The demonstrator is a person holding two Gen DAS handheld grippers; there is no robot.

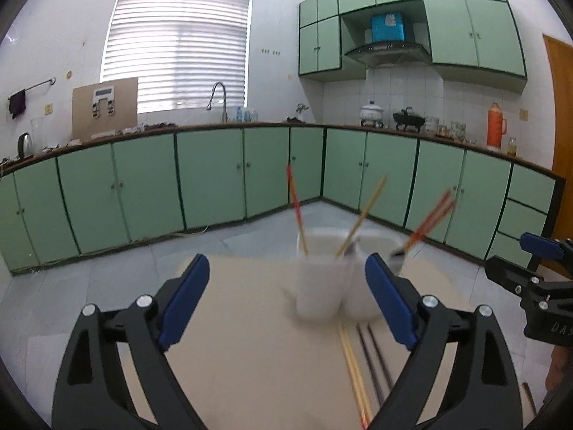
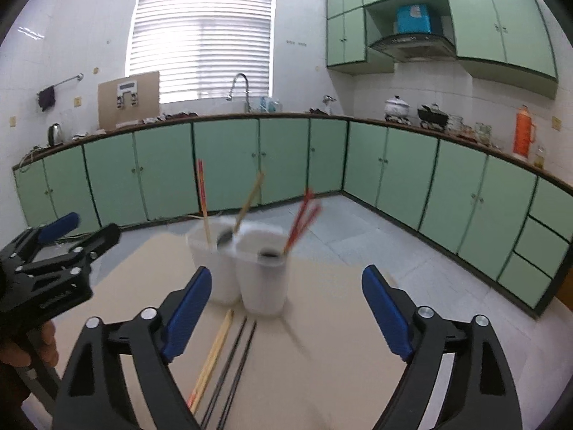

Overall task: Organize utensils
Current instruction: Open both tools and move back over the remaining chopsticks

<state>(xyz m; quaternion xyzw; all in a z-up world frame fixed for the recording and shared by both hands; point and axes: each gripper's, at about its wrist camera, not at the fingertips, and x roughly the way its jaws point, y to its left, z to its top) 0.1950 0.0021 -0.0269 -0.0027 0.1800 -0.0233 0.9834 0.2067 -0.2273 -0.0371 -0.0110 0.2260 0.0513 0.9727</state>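
Thin black chopsticks (image 2: 236, 362) beside pale wooden chopsticks (image 2: 215, 351), near the white cups (image 2: 263, 286): light, stiff, slippery; pinch mid-length. Left gripper (image 1: 286, 301) and right gripper (image 2: 286, 308) gape wide, empty.

My fingers (image 2: 186, 317) carry matt blue pads that look like plastic, on black, smooth-looking frames with shiny metal rivets. Beyond them the two white cups (image 2: 263, 279) look like smooth matt plastic. The pale chopsticks (image 2: 215, 354) lying just before the cups look like bare wood; the black pair (image 2: 236, 365) beside them looks smooth. The worktop (image 2: 143, 286) is matt beige.
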